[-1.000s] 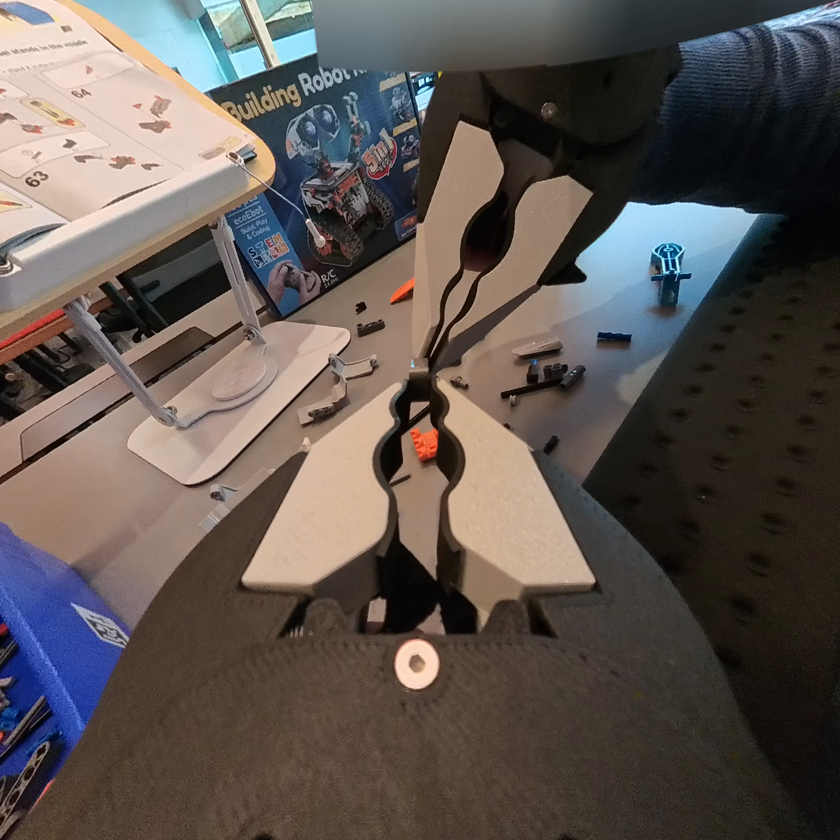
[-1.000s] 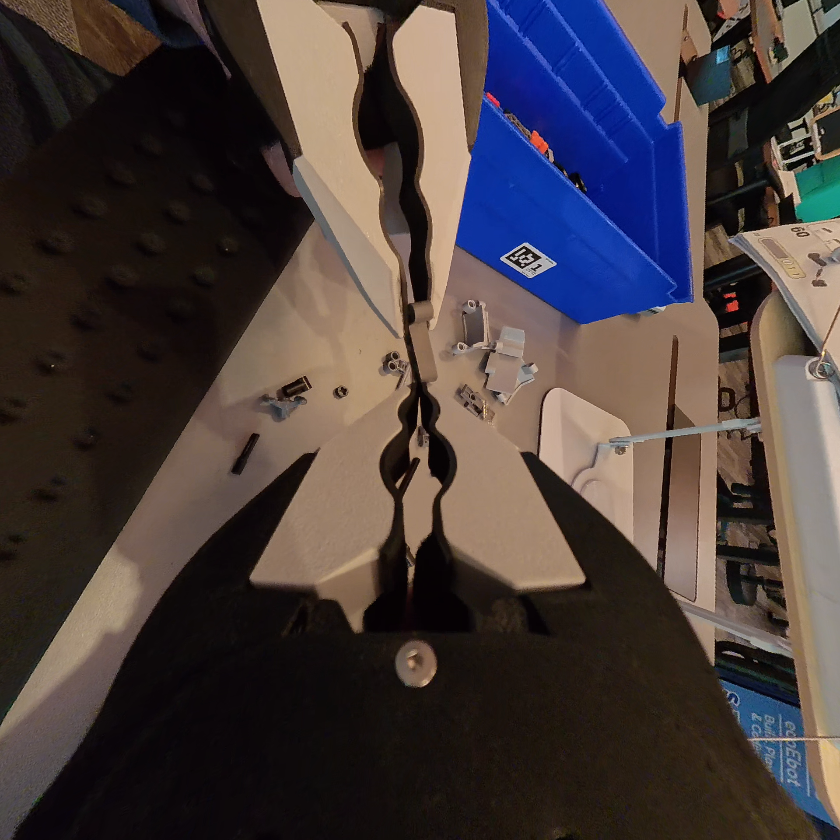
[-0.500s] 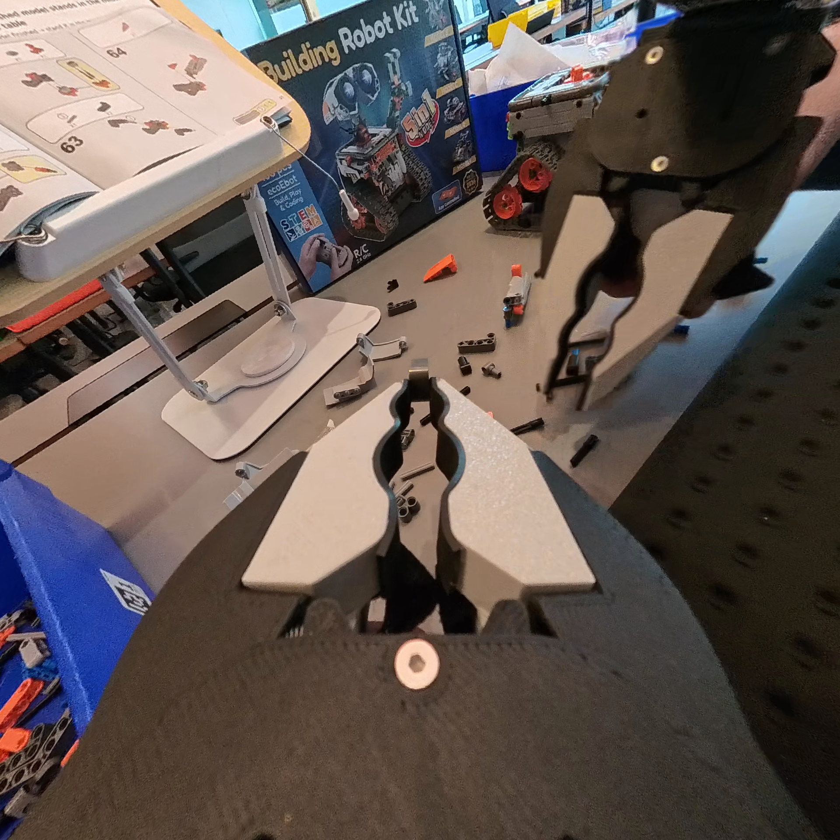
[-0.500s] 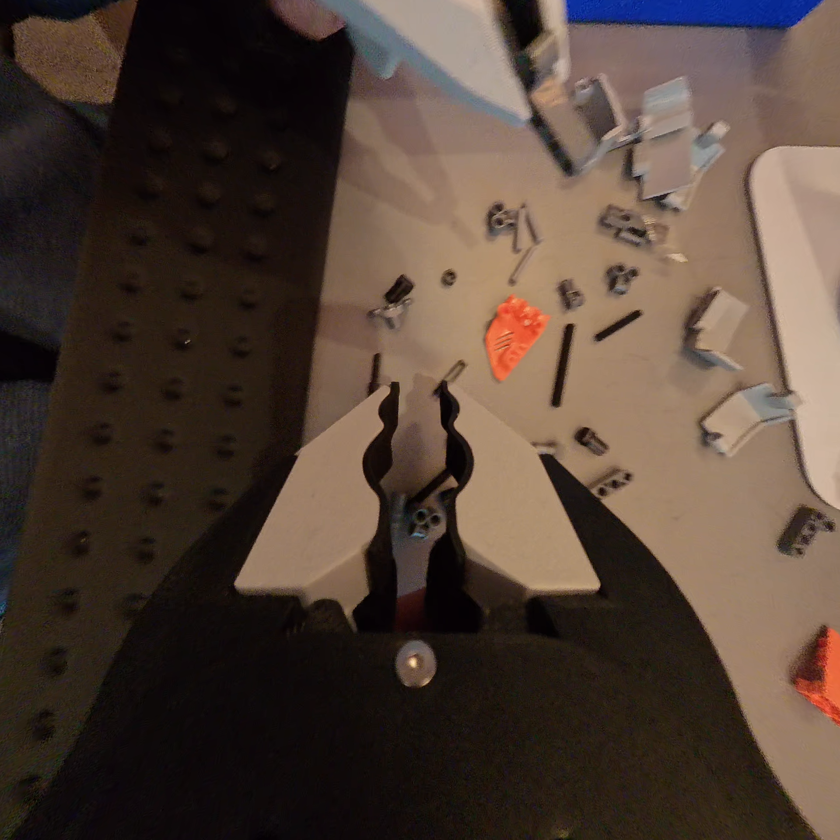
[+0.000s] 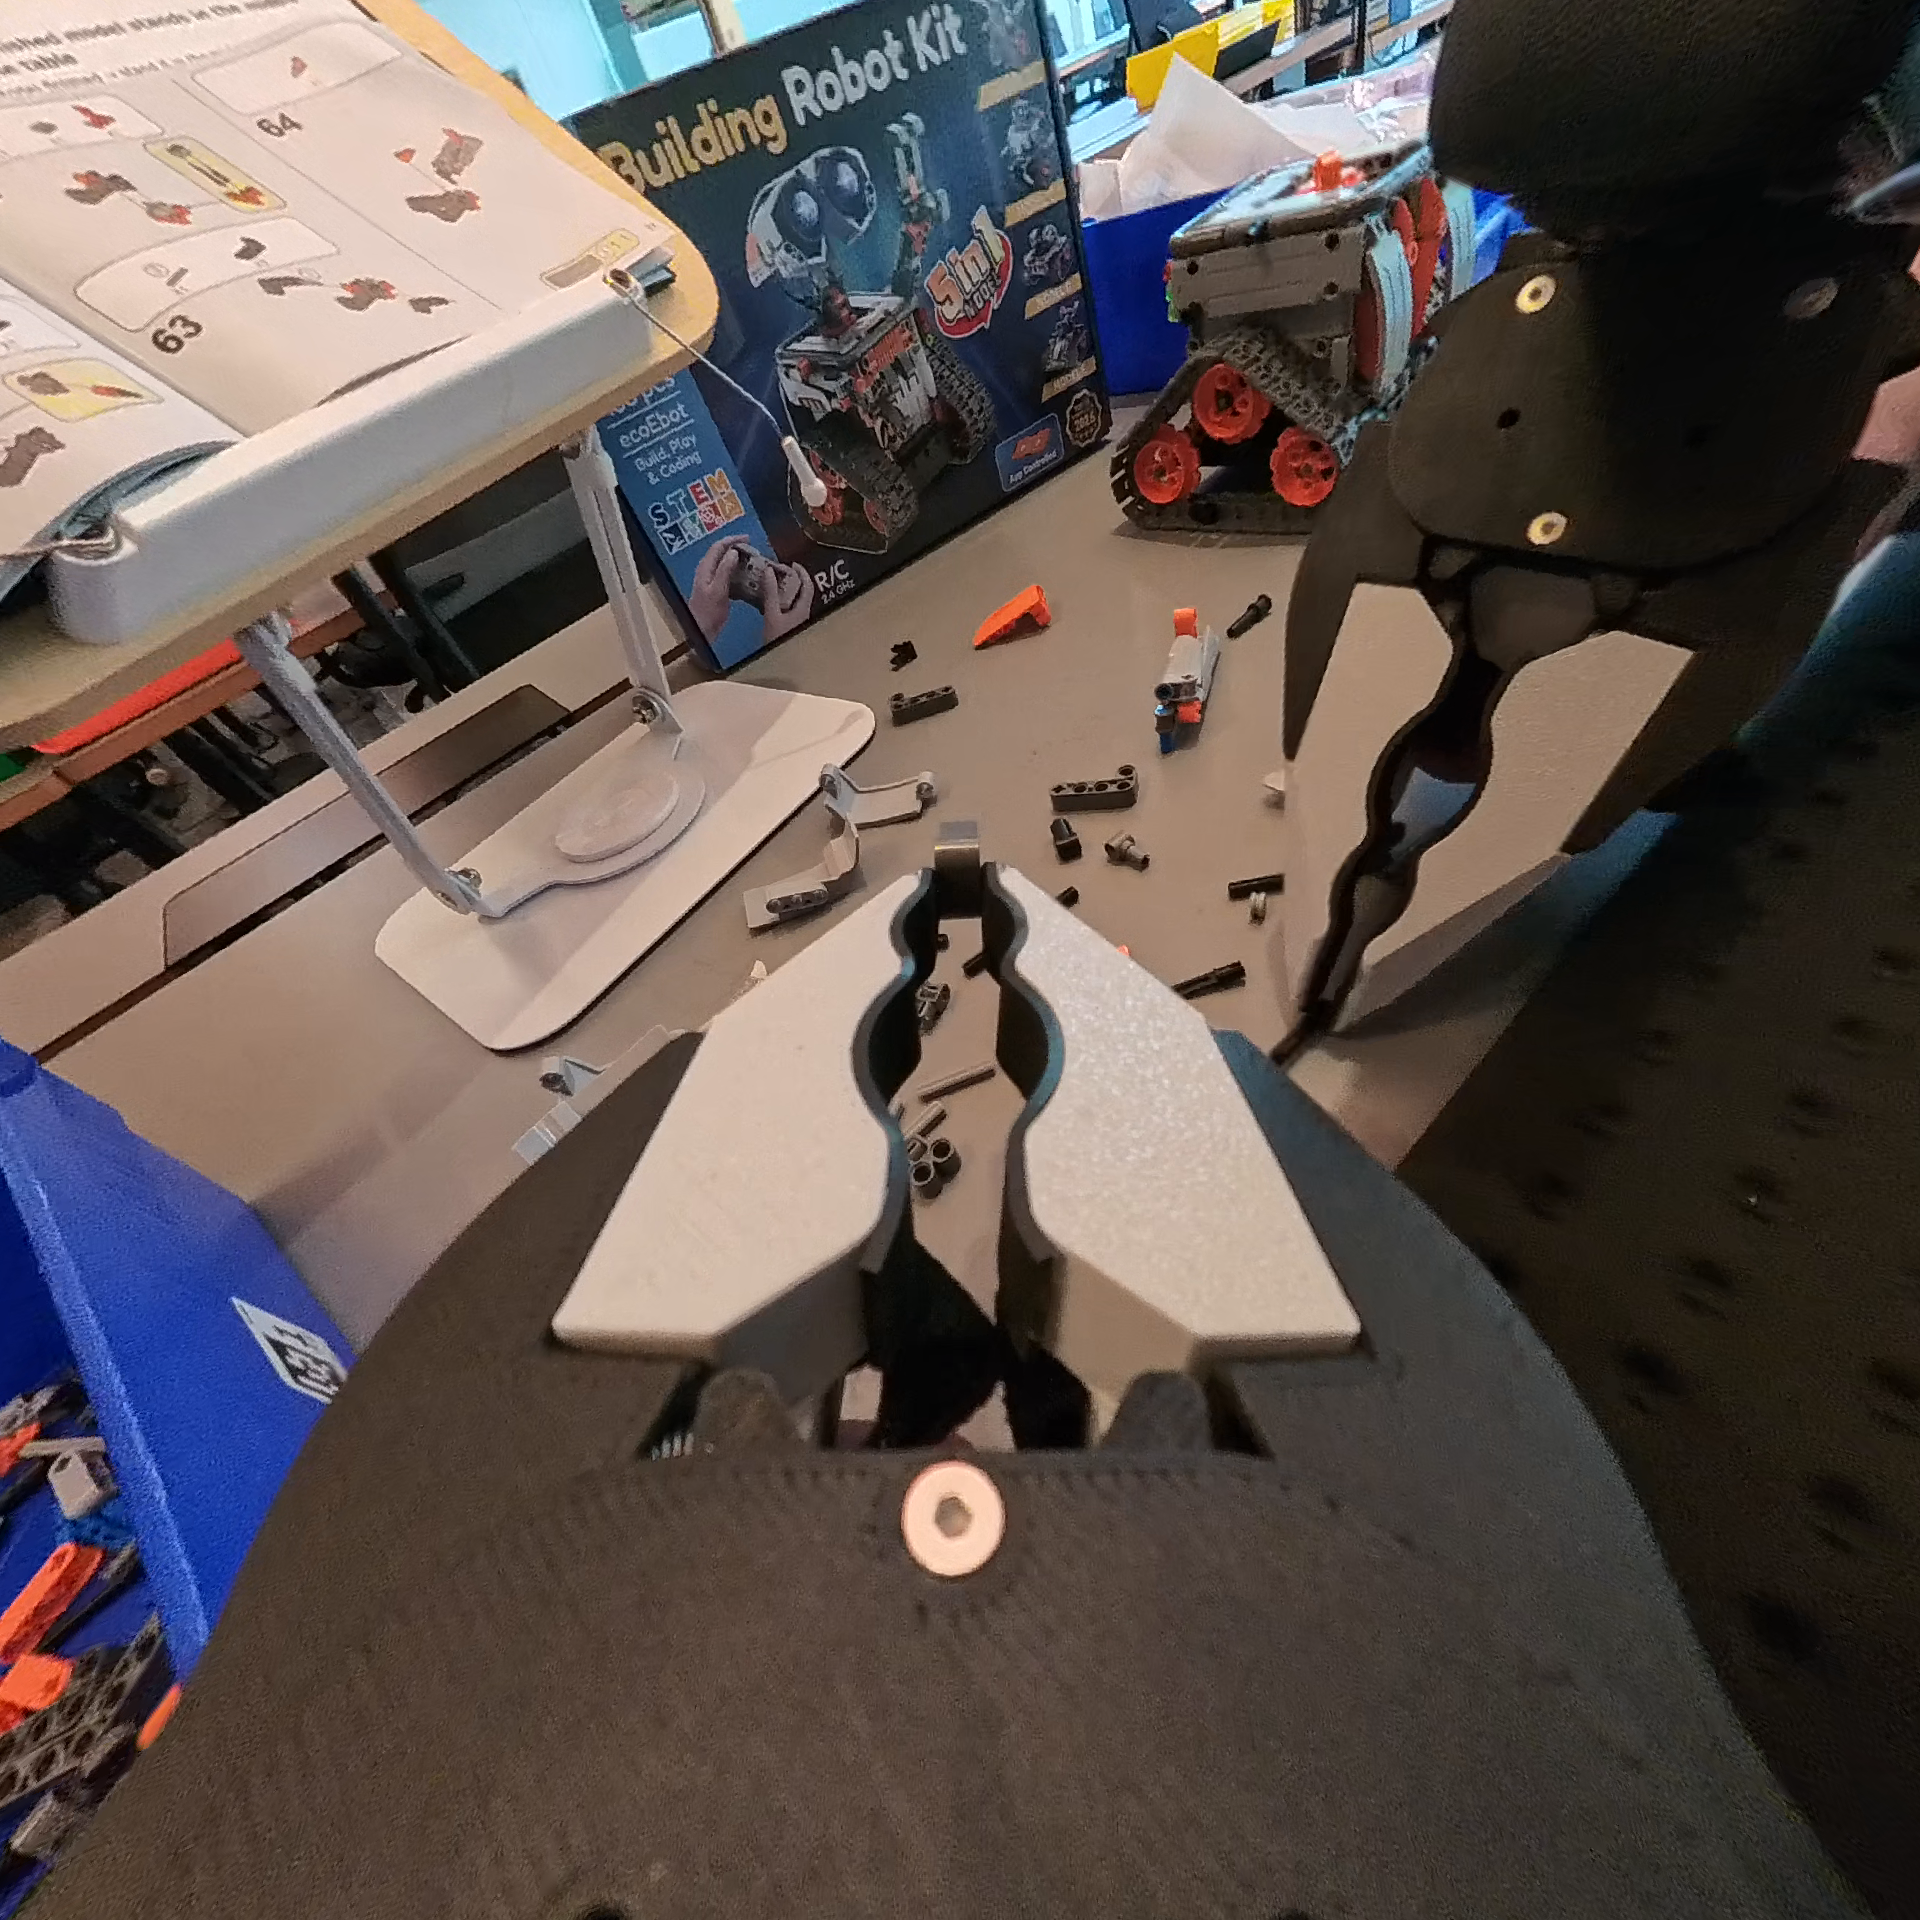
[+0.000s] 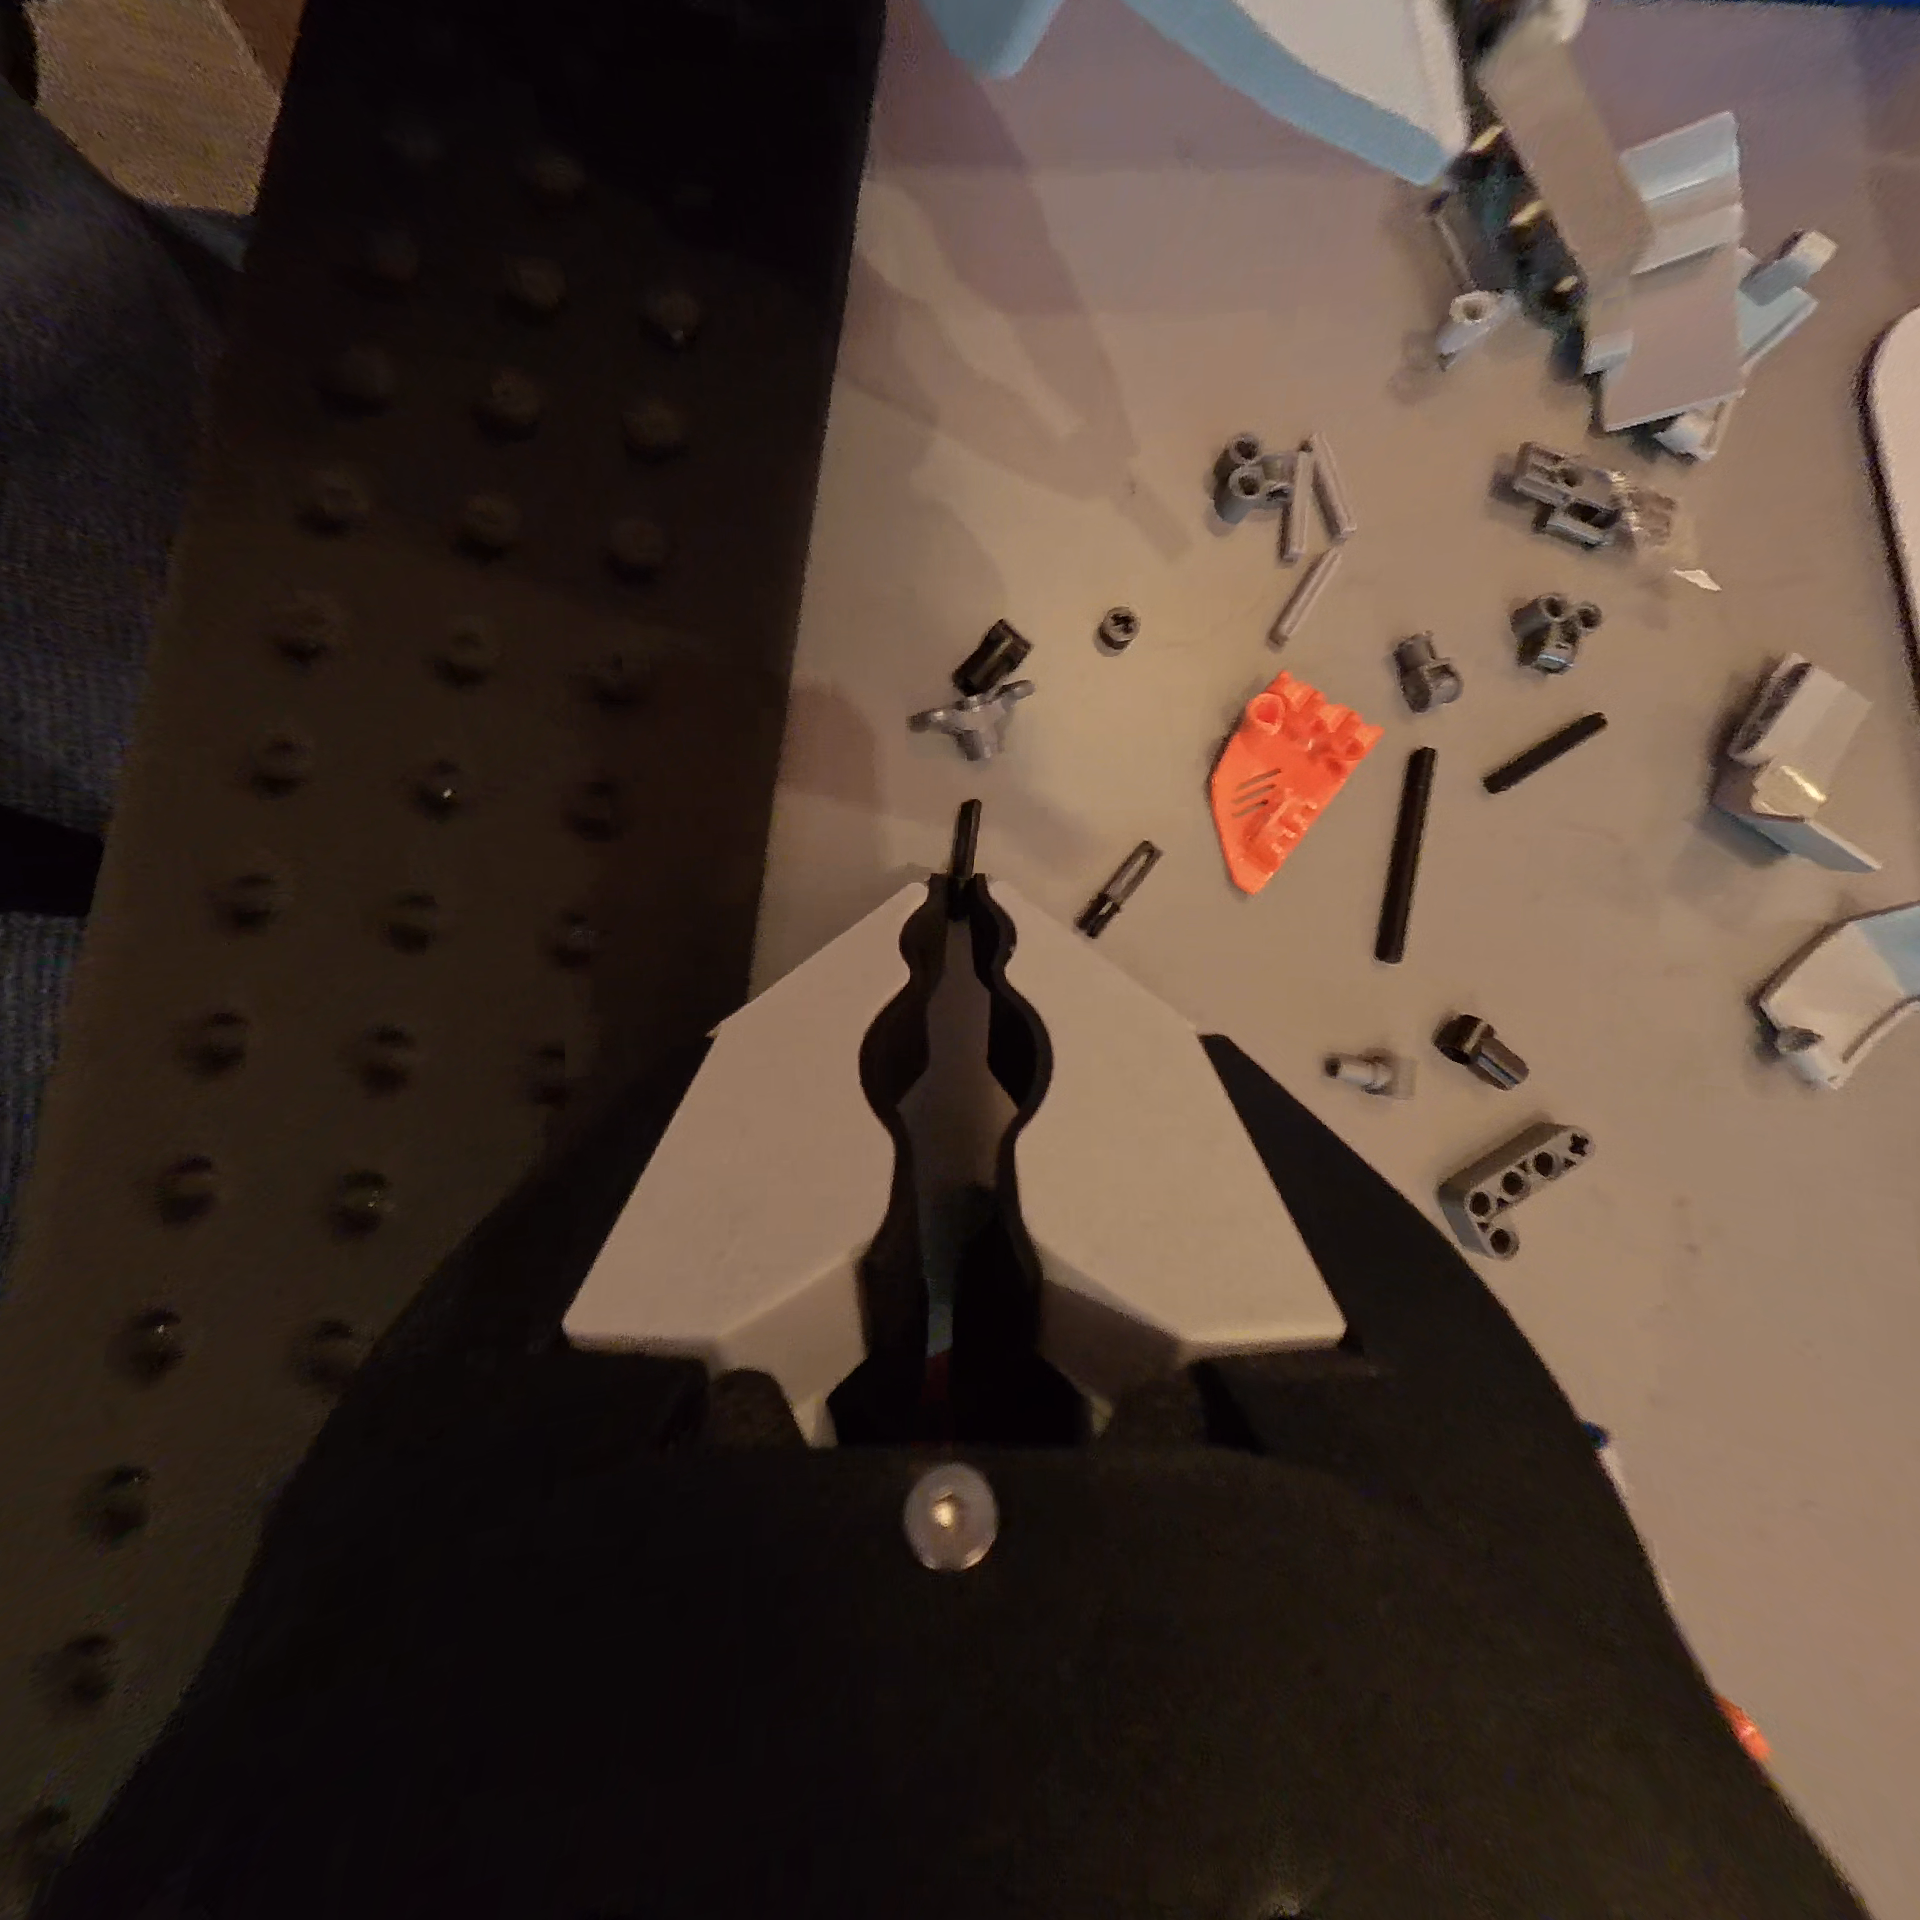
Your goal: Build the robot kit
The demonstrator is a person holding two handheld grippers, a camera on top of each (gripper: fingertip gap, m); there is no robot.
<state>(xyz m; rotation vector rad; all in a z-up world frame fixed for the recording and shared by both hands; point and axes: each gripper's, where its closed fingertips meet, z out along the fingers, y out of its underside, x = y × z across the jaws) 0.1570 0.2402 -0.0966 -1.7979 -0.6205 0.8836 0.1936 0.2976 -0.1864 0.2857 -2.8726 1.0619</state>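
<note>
My left gripper (image 5: 958, 878) is shut on a small grey brick piece (image 5: 957, 844) and holds it above the grey table (image 5: 312, 1060). My right gripper (image 6: 961, 888) is down at the table, beside the edge of a black studded mat (image 6: 468, 623). It is shut on a short black pin (image 6: 967, 831) that sticks out past its tips. In the left wrist view the right gripper (image 5: 1314, 1013) shows to the right, tips on the table. An orange shell piece (image 6: 1288, 790) lies just right of the pin.
Several small grey and black parts, a long black axle (image 6: 1403, 852) and an angled beam (image 6: 1517, 1184) are scattered on the table. A booklet stand (image 5: 623, 831), a kit box (image 5: 862, 343), a tracked model (image 5: 1278, 343) and a blue bin (image 5: 135, 1299) stand around. About 11 cm separates my left fingertips from my right. It is some 9 cm from my right tips to the long black axle (image 6: 1403, 852).
The two grippers were tip to tip and have parted. My right gripper opened, went down to the table and shut on the black pin. My left gripper keeps the grey piece.
</note>
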